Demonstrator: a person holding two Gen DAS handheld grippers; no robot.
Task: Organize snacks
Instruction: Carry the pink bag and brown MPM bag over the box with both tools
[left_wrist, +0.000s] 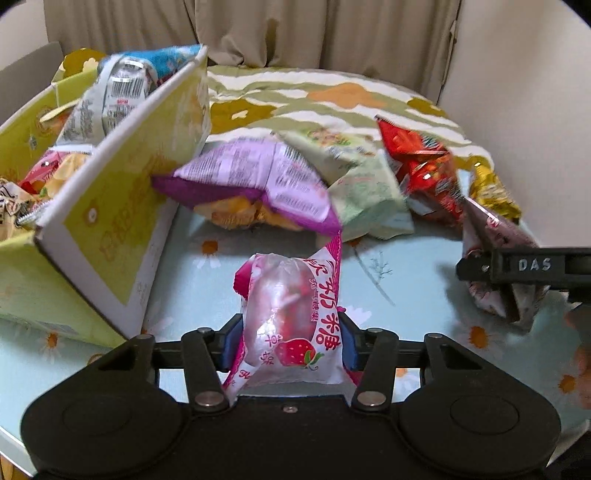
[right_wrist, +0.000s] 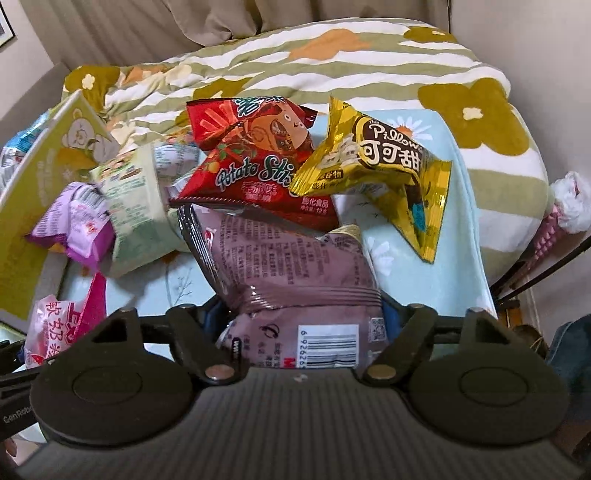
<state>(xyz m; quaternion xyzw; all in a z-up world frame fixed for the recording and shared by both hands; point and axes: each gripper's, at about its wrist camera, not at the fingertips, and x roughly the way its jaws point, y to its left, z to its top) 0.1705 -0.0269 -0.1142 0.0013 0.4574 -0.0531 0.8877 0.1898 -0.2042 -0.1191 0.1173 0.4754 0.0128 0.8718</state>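
Observation:
My left gripper (left_wrist: 289, 341) is shut on a pink-and-white strawberry candy bag (left_wrist: 295, 314), held above the table; the bag also shows in the right wrist view (right_wrist: 55, 332). My right gripper (right_wrist: 301, 325) is shut on a mauve snack bag (right_wrist: 295, 280), seen at the right in the left wrist view (left_wrist: 498, 266). A yellow-green cardboard box (left_wrist: 110, 206) with several snack bags inside stands at the left. On the table lie a purple bag (left_wrist: 258, 177), a pale green bag (left_wrist: 362, 199), a red Potato Sticks bag (right_wrist: 258, 162) and a gold Pillows bag (right_wrist: 376, 166).
The table has a light blue daisy-print cloth (left_wrist: 388, 280). Behind it lies a striped floral blanket (right_wrist: 332, 62), with beige curtains (left_wrist: 295, 29) further back. A pink-and-white object (right_wrist: 565, 206) sits beyond the table's right edge.

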